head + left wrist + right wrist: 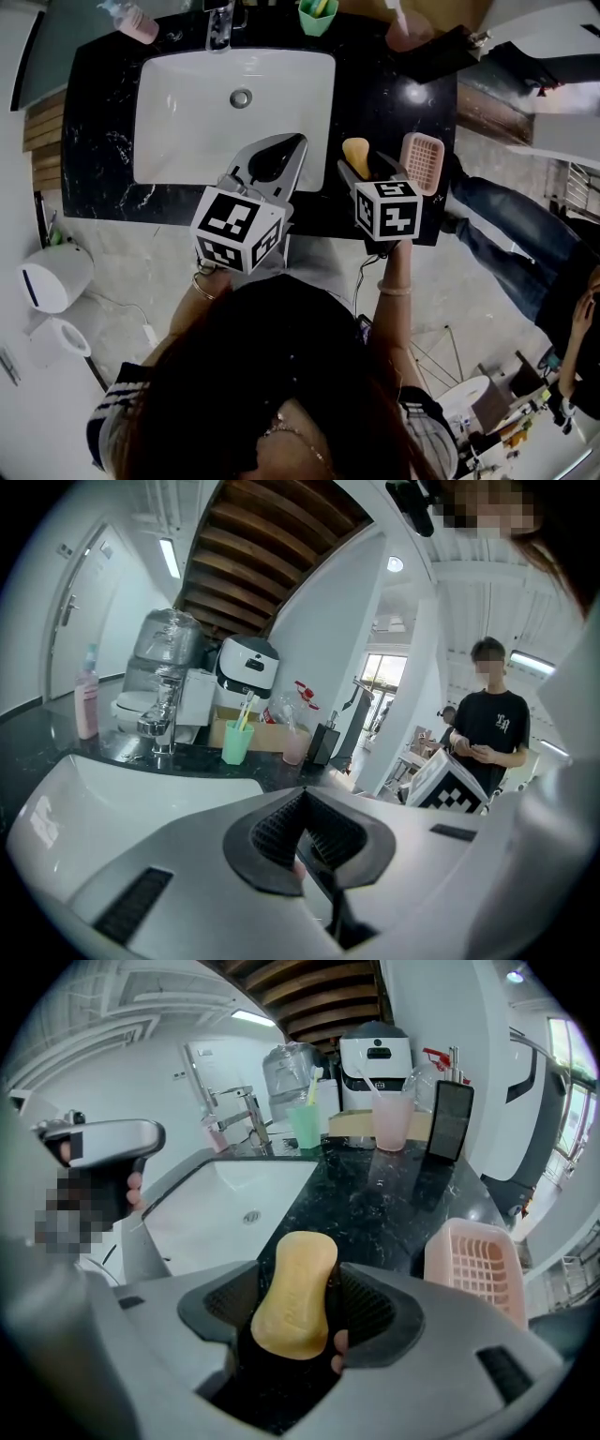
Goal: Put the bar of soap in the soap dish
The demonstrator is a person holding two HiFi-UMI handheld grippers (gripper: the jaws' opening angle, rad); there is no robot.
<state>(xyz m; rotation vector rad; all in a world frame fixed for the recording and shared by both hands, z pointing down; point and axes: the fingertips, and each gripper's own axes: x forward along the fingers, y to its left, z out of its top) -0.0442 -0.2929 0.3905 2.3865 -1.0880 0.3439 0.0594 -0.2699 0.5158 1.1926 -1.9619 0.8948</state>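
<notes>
A yellow bar of soap lies on the black counter, just left of the pink slotted soap dish. My right gripper points steeply down over it, open at its widest, and the soap stands between the two pads with dark gaps on both sides. The dish is empty. My left gripper hangs over the front rim of the white sink, jaws shut with nothing in them.
A faucet, a pink bottle, a green cup and a pink cup line the back of the counter. A dark stand is at its right. A person in jeans stands to the right.
</notes>
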